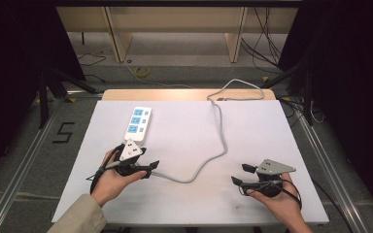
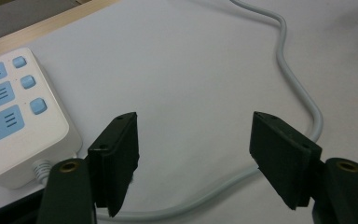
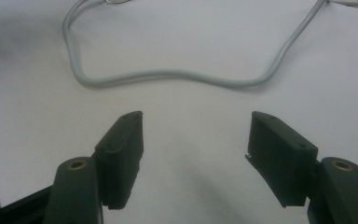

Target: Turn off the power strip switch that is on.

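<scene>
White power strip [image 1: 137, 124] w/ three blue sockets & blue switches, lying flat on white table [image 1: 252, 141], left-centre, long axis running away from person. Grey cord [image 1: 219, 141] leaving its near end, curving right across table, then up & over far edge. Left gripper [image 1: 148, 167] just near of strip, jaws wide apart, nothing btwn them, cord passing under. Right gripper [image 1: 239, 174] at near right, well apart from cord, jaws also spread, empty.

White power strip [image 1: 137, 123] just beyond the left gripper [image 1: 148, 167]. Grey cord [image 1: 222, 131] curving between both grippers. White table [image 1: 252, 145] beneath.
</scene>
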`<move>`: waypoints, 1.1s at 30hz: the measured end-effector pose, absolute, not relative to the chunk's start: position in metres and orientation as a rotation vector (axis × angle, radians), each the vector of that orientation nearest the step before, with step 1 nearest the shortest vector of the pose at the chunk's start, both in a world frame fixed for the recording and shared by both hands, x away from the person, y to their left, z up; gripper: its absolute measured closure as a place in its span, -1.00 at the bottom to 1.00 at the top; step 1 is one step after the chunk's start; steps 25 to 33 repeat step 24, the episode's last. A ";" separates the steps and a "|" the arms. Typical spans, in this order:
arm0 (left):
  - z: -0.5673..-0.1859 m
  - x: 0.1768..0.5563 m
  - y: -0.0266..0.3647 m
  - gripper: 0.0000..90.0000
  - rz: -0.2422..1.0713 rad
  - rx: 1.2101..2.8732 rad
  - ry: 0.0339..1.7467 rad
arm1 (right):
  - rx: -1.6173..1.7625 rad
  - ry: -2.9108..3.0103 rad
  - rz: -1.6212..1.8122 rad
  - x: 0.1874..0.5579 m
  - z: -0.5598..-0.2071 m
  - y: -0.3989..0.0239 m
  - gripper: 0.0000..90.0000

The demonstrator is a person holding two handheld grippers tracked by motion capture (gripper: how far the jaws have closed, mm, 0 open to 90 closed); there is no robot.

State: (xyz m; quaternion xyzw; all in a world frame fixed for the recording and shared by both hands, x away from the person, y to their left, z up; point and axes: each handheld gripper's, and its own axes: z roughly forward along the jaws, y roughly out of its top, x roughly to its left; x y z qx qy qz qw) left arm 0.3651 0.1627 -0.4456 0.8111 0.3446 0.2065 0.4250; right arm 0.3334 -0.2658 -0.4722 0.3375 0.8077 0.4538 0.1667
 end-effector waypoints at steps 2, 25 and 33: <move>-0.448 0.363 0.164 -0.30 0.514 2.026 0.863 | 0.965 2.297 1.294 0.333 -0.472 -0.266 -0.18; -0.469 0.349 0.169 -0.33 0.561 2.040 0.878 | 0.974 2.294 1.299 0.330 -0.473 -0.271 -0.18; -0.469 0.349 0.169 -0.33 0.561 2.040 0.878 | 0.974 2.294 1.299 0.330 -0.473 -0.271 -0.18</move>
